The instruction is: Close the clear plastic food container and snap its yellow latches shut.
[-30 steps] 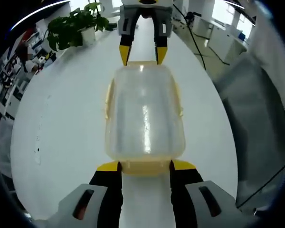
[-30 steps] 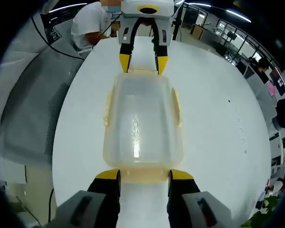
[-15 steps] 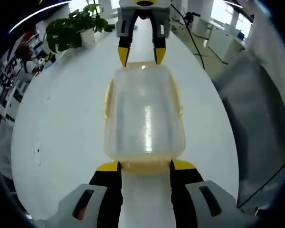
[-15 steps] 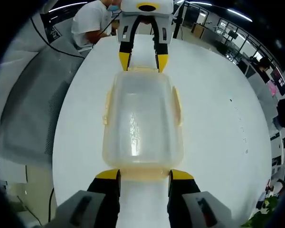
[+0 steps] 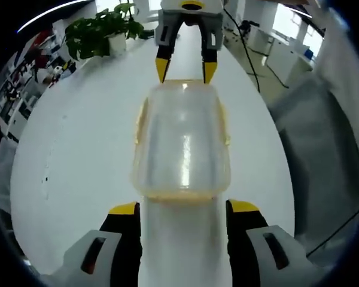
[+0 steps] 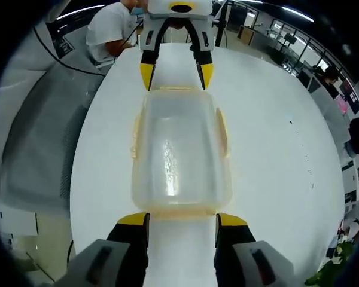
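Note:
The clear plastic container (image 5: 182, 143) lies lengthwise on the white table (image 5: 66, 131) with its lid on and yellow latches (image 5: 139, 127) along its sides. My left gripper (image 5: 183, 209) is open, its yellow tips set wide just short of the container's near end. At the far end stands my right gripper (image 5: 185, 70). In the right gripper view the container (image 6: 179, 149) runs away from my right gripper (image 6: 182, 219), whose jaws hug the pale yellow end latch (image 6: 180, 211). Beyond the container's far end the left gripper (image 6: 175, 73) stands with its jaws spread.
A potted plant (image 5: 102, 36) stands at the table's far left and a black cable (image 5: 245, 54) trails off its right. A person in a white shirt (image 6: 113, 30) sits at the table's end. Grey mesh fabric (image 6: 42, 119) hangs beside the table edge.
My left gripper's jaws have spread apart and let go of the end latch they flanked, drawing slightly back. My right gripper holds its width and place.

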A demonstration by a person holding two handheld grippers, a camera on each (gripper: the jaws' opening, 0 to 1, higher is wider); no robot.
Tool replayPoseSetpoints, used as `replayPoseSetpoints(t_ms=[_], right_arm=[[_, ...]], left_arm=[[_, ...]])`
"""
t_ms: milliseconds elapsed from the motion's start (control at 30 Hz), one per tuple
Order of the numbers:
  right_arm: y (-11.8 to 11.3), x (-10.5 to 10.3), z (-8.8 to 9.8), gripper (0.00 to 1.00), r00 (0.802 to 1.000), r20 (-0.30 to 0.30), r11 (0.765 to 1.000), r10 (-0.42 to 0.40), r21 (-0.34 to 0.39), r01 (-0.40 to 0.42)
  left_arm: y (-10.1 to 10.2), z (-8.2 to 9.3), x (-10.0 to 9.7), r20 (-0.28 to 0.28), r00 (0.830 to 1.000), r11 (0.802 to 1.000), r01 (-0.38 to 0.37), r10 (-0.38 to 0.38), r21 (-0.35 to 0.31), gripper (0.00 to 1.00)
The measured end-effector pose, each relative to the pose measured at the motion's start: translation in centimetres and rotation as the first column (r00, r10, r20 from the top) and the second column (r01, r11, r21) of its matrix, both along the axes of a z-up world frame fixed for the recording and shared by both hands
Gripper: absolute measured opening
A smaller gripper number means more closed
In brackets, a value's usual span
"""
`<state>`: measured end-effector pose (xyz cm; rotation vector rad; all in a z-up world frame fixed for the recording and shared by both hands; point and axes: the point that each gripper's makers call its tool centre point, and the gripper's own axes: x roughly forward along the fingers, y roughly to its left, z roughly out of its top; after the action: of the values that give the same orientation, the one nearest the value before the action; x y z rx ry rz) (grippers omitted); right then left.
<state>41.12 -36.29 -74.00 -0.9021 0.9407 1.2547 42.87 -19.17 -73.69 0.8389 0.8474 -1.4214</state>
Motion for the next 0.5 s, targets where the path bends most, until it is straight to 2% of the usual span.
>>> replayPoseSetpoints(t_ms=[133, 200, 300, 333, 400, 433, 467, 500], right_arm=[[-0.2, -0.1, 0.7, 0.42, 0.999, -0.012, 0.999, -0.032, 0.017, 0.032], [-0.3, 0.0, 1.2, 0.42, 0.998, -0.017, 0.997, -0.064, 0.037, 0.064], [-0.2, 0.2, 1.5, 0.4, 0.995, -0.016, 0.993, -0.103, 0.055, 0.104], [-0.1, 0.3, 1.7, 0.4, 0.99, -0.019, 0.988, -0.139, 0.063, 0.14], [0.5, 0.3, 2.0, 0.39, 0.983, -0.038, 0.978, -0.182, 0.095, 0.185], [0.8, 0.2, 2.1, 0.39, 0.981, -0.041, 0.976, -0.187, 0.106, 0.191], [1.1, 0.2, 2.3, 0.39, 0.978, -0.043, 0.971, -0.204, 0.12, 0.208], [1.2, 0.3, 2.3, 0.39, 0.971, -0.05, 0.963, -0.233, 0.125, 0.238]], left_arm=[[0.1, 0.6, 0.1, -0.032, 0.996, 0.996, -0.081, 0.08, -0.033, 0.54], [-0.3, 1.0, -0.1, -0.087, 0.987, 0.988, -0.141, 0.136, -0.065, 0.55], [-0.4, 1.4, 0.2, -0.094, 0.982, 0.981, -0.175, 0.167, -0.086, 0.54], [-0.7, 1.5, 0.2, -0.129, 0.969, 0.969, -0.225, 0.212, -0.098, 0.55], [-0.8, 1.7, 0.3, -0.157, 0.954, 0.956, -0.274, 0.256, -0.103, 0.55], [-0.5, 1.5, 0.6, -0.15, 0.946, 0.949, -0.303, 0.288, -0.087, 0.55], [0.0, 1.1, 1.3, -0.121, 0.935, 0.938, -0.342, 0.333, -0.06, 0.55], [0.1, 1.0, 1.4, -0.121, 0.926, 0.929, -0.365, 0.356, -0.056, 0.54]])
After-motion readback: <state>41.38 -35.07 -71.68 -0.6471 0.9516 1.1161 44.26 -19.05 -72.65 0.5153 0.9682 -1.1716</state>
